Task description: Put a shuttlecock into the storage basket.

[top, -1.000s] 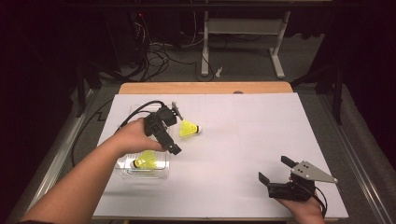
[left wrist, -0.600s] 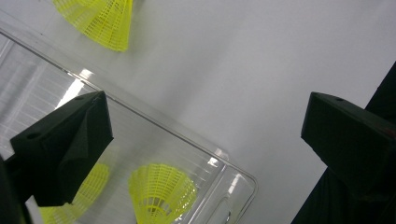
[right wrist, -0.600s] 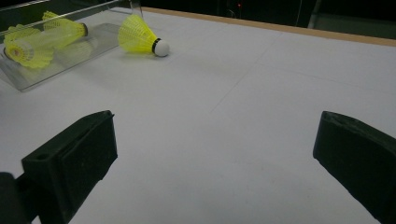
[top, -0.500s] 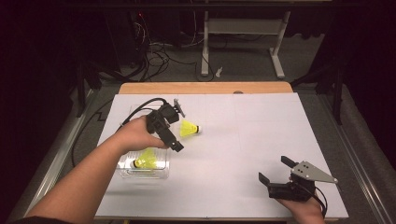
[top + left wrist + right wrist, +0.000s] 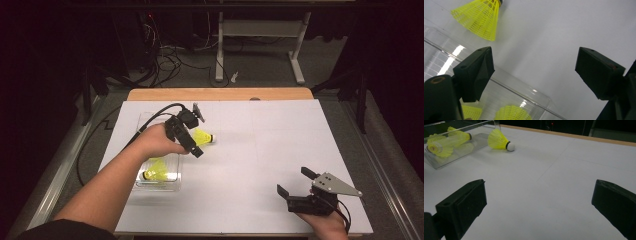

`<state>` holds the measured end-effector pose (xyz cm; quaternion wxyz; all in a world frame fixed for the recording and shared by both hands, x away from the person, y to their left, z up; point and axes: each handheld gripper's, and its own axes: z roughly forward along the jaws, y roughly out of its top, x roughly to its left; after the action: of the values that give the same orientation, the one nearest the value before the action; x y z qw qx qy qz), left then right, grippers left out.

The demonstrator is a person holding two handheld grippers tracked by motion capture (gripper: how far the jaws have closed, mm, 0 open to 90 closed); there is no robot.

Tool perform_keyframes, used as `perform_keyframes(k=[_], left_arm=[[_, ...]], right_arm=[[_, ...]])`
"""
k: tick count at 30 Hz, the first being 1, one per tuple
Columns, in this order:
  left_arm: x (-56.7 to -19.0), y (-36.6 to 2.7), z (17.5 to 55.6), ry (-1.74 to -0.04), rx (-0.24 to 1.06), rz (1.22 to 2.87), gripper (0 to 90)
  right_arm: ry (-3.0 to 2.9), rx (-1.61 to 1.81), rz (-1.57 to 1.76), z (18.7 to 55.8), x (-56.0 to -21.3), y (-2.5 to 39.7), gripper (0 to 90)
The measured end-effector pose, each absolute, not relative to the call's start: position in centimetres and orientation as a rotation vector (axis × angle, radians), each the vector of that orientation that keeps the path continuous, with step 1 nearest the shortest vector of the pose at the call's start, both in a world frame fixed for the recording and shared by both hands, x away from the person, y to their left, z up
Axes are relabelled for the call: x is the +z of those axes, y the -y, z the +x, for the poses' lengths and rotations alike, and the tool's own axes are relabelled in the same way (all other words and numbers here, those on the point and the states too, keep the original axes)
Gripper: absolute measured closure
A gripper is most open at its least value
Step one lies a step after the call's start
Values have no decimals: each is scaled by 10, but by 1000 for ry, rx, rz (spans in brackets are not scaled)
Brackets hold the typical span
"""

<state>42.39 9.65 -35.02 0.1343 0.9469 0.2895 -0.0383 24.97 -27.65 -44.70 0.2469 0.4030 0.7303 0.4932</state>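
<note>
Loose shuttlecock [image 5: 204, 137] lies just beside the left tool [image 5: 192, 141].

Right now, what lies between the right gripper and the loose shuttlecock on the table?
Nothing: in the right gripper view, bare white tabletop runs from the open right gripper to the yellow shuttlecock lying beside the clear box.

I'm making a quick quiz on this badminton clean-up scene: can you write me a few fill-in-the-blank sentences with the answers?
1. The loose shuttlecock on the white table is coloured ____.
2. The clear box holds other shuttlecocks and stands beside the ____ gripper.
3. The jaws of the right gripper stand ____, with nothing between them.
4. The loose shuttlecock's rounded tip is coloured ____.

Answers: yellow; left; open; white
</note>
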Motion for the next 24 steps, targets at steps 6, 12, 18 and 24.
perform_keyframes(k=[6,12,18,24], left_arm=[[-363,-92,436,-879,-88,2743,200],[-374,-88,450,-910,-91,2724,232],[-385,-84,458,-962,-103,2728,227],[-394,-81,466,-1014,-122,2709,252]], right_arm=[[-1996,1345,1091,250,-446,275,2],[-1996,1350,1089,250,-447,275,2],[-1995,1355,1087,251,-447,276,2],[-1993,1357,1081,250,-446,276,2]])
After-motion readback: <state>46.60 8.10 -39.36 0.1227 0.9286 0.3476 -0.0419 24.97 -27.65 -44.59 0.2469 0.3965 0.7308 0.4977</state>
